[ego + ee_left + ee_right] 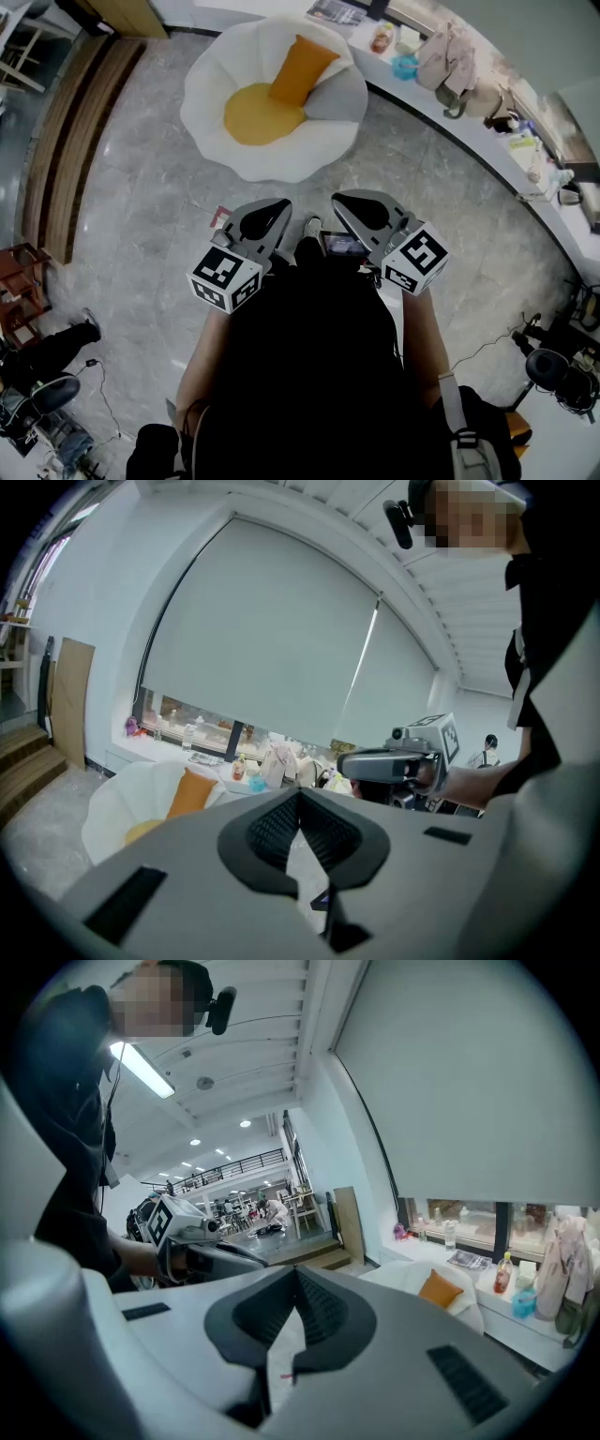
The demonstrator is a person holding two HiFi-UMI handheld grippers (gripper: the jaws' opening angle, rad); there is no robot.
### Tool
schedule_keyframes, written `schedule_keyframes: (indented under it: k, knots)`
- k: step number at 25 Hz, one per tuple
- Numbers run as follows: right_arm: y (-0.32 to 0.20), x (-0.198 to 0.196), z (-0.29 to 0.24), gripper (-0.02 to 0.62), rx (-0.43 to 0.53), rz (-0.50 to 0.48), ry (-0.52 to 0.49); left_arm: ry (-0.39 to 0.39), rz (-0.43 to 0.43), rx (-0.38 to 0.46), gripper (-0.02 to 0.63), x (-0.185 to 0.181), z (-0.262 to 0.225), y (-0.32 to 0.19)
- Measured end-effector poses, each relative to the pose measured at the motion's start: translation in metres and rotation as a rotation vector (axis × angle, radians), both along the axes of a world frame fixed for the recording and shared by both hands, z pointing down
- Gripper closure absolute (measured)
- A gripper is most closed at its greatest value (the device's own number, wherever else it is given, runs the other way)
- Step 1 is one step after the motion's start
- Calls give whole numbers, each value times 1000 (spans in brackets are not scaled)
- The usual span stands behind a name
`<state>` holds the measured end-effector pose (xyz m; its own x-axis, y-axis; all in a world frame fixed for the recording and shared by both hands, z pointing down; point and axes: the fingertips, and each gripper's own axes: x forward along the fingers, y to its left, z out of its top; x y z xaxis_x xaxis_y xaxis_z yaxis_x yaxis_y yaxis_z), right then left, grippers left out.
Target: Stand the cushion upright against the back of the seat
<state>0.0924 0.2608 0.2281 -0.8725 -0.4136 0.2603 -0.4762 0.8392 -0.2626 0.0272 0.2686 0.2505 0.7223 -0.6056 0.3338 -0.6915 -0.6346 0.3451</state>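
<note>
A white petal-shaped chair (211,84) with a yellow seat pad (258,114) stands on the floor ahead of me. An orange cushion (302,67) leans upright against the chair's back. It also shows small in the left gripper view (187,793) and the right gripper view (439,1288). My left gripper (278,204) and right gripper (343,201) are held side by side in front of my body, well short of the chair. Both are shut with nothing between their fingers. In each gripper view the jaws (300,795) (296,1273) meet, and the other gripper (398,764) (202,1249) shows alongside.
A long white ledge (469,131) curves behind the chair at the right, with bottles, a blue bowl (405,67) and bags (448,58) on it. Wooden steps (66,141) run along the left. Chairs and cables stand at the lower corners of the grey marble floor.
</note>
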Motion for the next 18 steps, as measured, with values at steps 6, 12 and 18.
schedule_keyframes:
  k: [6, 12, 18]
  knots:
    - [5, 7, 1, 578, -4, 6, -8, -1, 20, 6, 592, 9, -1, 2]
    - [8, 13, 3, 578, -2, 19, -10, -4, 35, 5, 592, 15, 0, 8]
    - [7, 19, 5, 578, 0, 21, -10, -4, 44, 4, 592, 22, 1, 7]
